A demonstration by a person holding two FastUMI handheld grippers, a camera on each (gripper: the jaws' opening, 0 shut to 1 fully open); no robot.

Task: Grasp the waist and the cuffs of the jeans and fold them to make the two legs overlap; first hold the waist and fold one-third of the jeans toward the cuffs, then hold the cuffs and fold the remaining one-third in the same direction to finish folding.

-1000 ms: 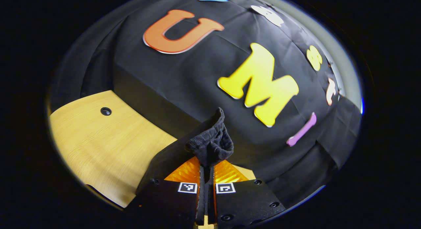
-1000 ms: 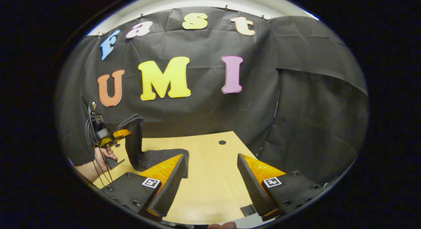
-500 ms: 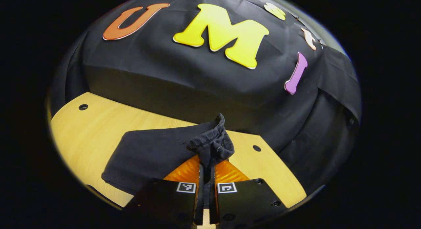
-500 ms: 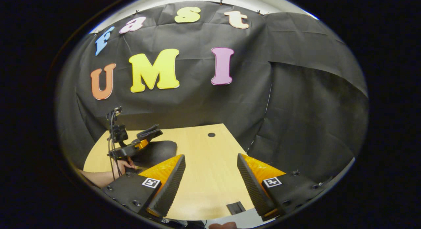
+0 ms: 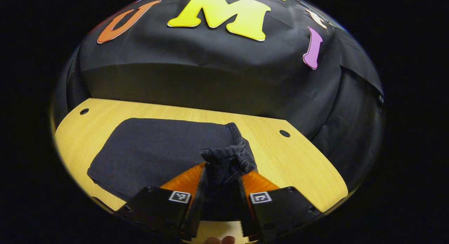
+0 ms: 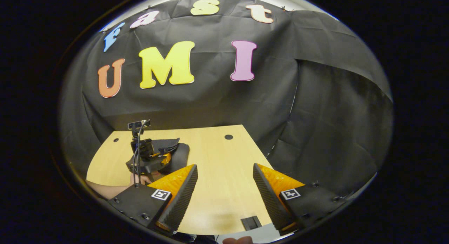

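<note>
The dark jeans (image 5: pixel 158 149) lie folded in a flat rectangle on the wooden table (image 5: pixel 301 167). A bunched end of the cloth (image 5: pixel 228 158) rests on top of the fold, between the parted fingers of my left gripper (image 5: pixel 221 175), which is open and low over the pile. In the right gripper view, that left gripper (image 6: pixel 154 158) sits on the jeans (image 6: pixel 181 152) at the left, held by a hand (image 6: pixel 140 179). My right gripper (image 6: pixel 224 188) hangs open above bare table (image 6: pixel 217 149), well right of the jeans, with nothing between its fingers.
The table has small round holes (image 5: pixel 284 133) near its back corners. A small dark block (image 6: pixel 250 222) sits at the table's near edge. Black cloth walls close in behind and to the right of the table.
The left gripper swung down and laid the held end of the jeans onto the folded pile, then its fingers parted. The right gripper stayed open and barely moved.
</note>
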